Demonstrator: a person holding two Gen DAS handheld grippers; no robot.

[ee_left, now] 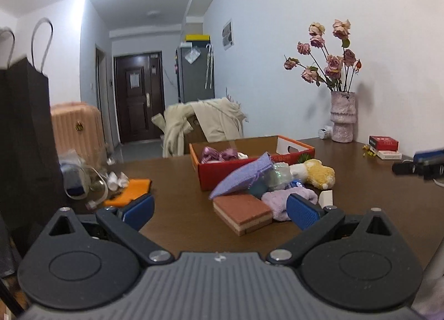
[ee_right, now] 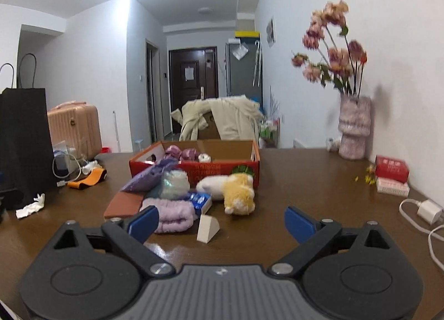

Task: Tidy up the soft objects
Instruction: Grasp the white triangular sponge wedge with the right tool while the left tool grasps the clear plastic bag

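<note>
A loose heap of soft goods lies on the dark brown wood-grain counter [ee_right: 291, 181], directly in front of a red open-topped cardboard box [ee_right: 222, 168] and touching its near wall.

Contents of the heap:
- A yellow-and-white plush animal [ee_right: 238, 192], fuzzy pile, lying on its side at the right end.
- A lilac terry-cloth roll [ee_right: 172, 214], thick and looped, nearest the camera in the right wrist view.
- A lavender woven drawstring pouch [ee_right: 149, 177], coarse weave, leaning against the box.
- A crumpled clear plastic wrapper [ee_right: 174, 181] between pouch and plush.
- A terracotta-coloured sponge block with a pale lower layer [ee_left: 242, 213], rectangular, flat on the counter and partly under the pouch.
- A small blue-and-white packet [ee_right: 199, 199] beside the terry roll.
- A cream wedge-shaped block [ee_right: 207, 227], hard-edged, standing just in front of the roll.

Inside the box: shiny mauve satin ribbons [ee_right: 180, 153], bunched at the left.

Left claw [ee_left: 219, 210]: blue ribbed pads spread wide, nothing between them; the right pad overlaps the terry roll in view, contact cannot be confirmed. Right claw [ee_right: 222, 223]: pads spread wide, empty, with the wedge block in the gap but apart from both pads.

Periphery: a textured pink ceramic vase of faded roses [ee_left: 342, 117] at the wall, a black paper carrier bag [ee_right: 25, 139] at the left.
</note>
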